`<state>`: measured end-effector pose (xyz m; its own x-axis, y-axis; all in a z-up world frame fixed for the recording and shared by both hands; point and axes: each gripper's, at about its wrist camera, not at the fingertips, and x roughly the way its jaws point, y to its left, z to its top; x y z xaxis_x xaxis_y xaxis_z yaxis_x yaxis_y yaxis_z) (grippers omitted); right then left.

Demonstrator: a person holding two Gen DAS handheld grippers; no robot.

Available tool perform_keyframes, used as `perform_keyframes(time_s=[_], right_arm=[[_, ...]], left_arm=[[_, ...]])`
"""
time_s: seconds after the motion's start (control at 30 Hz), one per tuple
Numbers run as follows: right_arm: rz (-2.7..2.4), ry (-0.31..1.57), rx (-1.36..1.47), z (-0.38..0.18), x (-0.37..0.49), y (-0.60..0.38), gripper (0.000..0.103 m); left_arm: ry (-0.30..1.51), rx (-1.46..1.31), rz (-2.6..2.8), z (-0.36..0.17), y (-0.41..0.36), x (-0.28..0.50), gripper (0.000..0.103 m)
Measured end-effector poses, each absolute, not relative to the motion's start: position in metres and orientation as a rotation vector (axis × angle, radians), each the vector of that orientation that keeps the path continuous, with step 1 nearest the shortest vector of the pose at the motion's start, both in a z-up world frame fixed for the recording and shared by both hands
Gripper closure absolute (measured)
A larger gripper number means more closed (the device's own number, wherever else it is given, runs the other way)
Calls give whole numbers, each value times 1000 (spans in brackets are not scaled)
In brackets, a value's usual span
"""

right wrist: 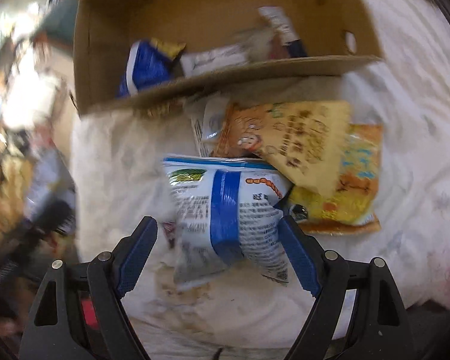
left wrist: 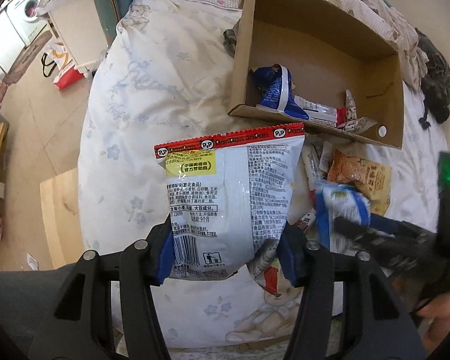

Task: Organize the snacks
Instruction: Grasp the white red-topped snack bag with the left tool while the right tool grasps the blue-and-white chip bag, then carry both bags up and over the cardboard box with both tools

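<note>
A bed [left wrist: 153, 90] with a pale printed duvet carries an open cardboard box [left wrist: 387, 90] that already holds a blue packet [left wrist: 277, 93] and a few smaller wrappers. Just in front of the box lies a loose pile of snacks, an orange bag [right wrist: 285, 132] among them. The left tongs [left wrist: 225, 252] are clamped on a white snack bag with a red top edge [left wrist: 234, 186], lifted clear of the duvet. The right tongs [right wrist: 217, 240] stand wide around a blue-and-white snack bag [right wrist: 225, 204] in the pile; whether their pads touch it is unclear.
</note>
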<state>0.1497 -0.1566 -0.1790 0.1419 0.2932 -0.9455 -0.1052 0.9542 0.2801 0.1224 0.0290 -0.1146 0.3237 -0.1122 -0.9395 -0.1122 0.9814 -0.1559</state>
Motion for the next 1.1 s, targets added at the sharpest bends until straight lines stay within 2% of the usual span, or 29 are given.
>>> perform_keyframes(time_s=[0.3, 0.43, 0.53, 0.93, 1.1], right_arm=[[271, 1407, 127, -196, 150, -149, 18], [288, 1377, 61, -189, 144, -147, 31], [310, 1363, 62, -185, 144, -145, 35], [536, 1288, 260, -139, 124, -159, 36], [603, 1205, 253, -122, 119, -149, 36]], left_arm=[[1231, -220, -38, -111, 20, 125, 50], [1228, -226, -46, -109, 19, 124, 50], [1221, -220, -37, -108, 19, 124, 50], [1209, -189, 51, -114, 30, 125, 50], [1182, -117, 87, -114, 28, 125, 50]])
